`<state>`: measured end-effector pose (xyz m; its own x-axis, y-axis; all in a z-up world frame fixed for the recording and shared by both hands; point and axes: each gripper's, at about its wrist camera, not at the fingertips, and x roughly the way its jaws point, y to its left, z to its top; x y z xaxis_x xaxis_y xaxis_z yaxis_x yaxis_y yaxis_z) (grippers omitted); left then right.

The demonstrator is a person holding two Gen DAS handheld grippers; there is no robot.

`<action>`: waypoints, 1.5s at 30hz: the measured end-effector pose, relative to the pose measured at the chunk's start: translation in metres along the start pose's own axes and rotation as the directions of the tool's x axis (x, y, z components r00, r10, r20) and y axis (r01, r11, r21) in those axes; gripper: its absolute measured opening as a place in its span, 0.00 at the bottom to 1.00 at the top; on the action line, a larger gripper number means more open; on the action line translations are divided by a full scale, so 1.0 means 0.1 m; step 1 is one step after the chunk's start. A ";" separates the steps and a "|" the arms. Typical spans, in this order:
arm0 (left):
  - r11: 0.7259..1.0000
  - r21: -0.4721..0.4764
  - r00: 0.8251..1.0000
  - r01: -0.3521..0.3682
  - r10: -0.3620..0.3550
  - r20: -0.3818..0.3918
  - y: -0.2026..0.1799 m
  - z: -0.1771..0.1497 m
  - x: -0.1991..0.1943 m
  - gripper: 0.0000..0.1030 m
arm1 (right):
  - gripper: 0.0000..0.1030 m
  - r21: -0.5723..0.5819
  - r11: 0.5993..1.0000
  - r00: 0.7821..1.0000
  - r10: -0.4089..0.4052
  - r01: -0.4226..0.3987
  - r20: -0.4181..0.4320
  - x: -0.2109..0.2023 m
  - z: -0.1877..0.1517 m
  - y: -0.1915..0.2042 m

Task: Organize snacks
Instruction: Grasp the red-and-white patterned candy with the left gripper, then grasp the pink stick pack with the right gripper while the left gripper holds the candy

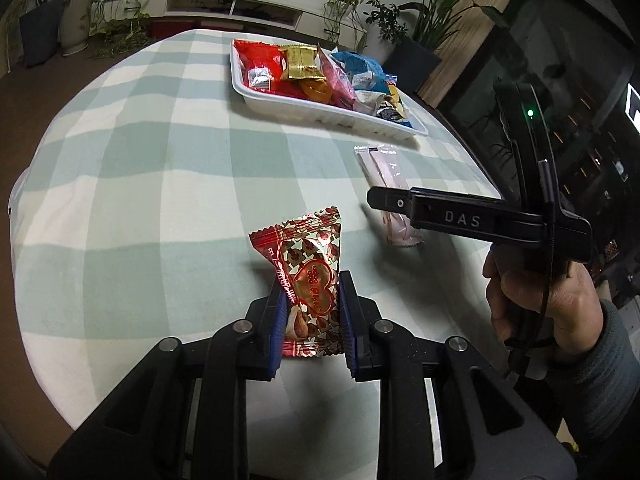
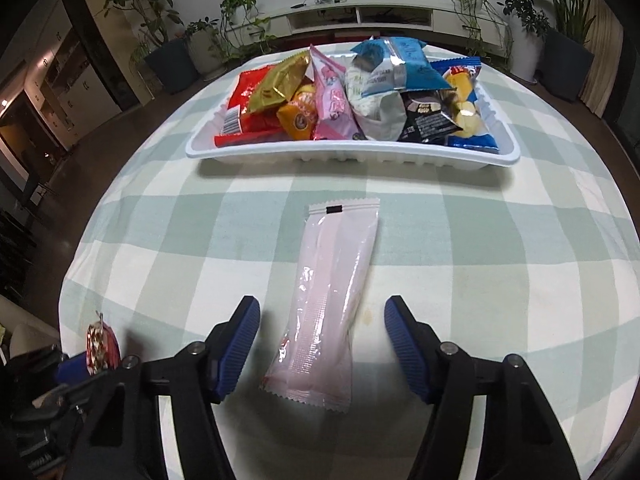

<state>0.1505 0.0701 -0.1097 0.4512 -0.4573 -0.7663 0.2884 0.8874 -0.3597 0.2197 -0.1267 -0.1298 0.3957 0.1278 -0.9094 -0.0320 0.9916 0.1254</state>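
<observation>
Left gripper (image 1: 312, 316): both blue pads press against the sides of a red heart-print snack packet (image 1: 306, 280), which stands roughly upright between them, its lower edge at the checked tablecloth (image 1: 140, 168). Right gripper (image 1: 374, 197): seen side-on, held by the right hand (image 1: 540, 300), its tip over a pale pink packet (image 1: 386, 176) lying flat on the cloth; whether its fingers are parted cannot be judged from this angle. White tray (image 1: 320, 114): sits farther back on the table, filled with mixed packets in red, gold, orange, pink and blue. Potted plants (image 1: 348, 4) stand behind the table.
</observation>
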 end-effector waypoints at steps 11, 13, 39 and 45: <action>0.998 -0.003 0.998 -0.060 0.061 0.024 0.01 0.03 -0.02 0.21 | 0.59 -0.094 0.988 0.992 -0.124 0.123 -0.004 0.06 -0.03 0.17; 0.998 -0.005 0.997 -0.068 0.068 0.024 0.02 0.03 -0.02 0.21 | 0.58 -0.103 0.986 0.991 -0.131 0.130 -0.002 0.06 -0.04 0.18; 0.991 0.032 0.992 -0.126 0.125 0.021 -0.04 -0.03 0.00 0.21 | 0.22 -0.009 0.999 0.999 0.040 -0.040 -0.016 -0.26 -0.39 -0.07; 0.991 0.049 0.993 -0.121 0.120 0.022 -0.10 0.00 0.00 0.21 | 0.22 0.097 0.988 0.992 0.122 -0.123 0.012 -0.48 -0.54 -0.36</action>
<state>0.1473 0.0617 -0.1062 0.5007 -0.3487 -0.7923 0.2727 0.9322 -0.2380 0.1518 -0.1675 -0.1120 0.3994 0.2480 -0.8826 0.0084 0.9617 0.2740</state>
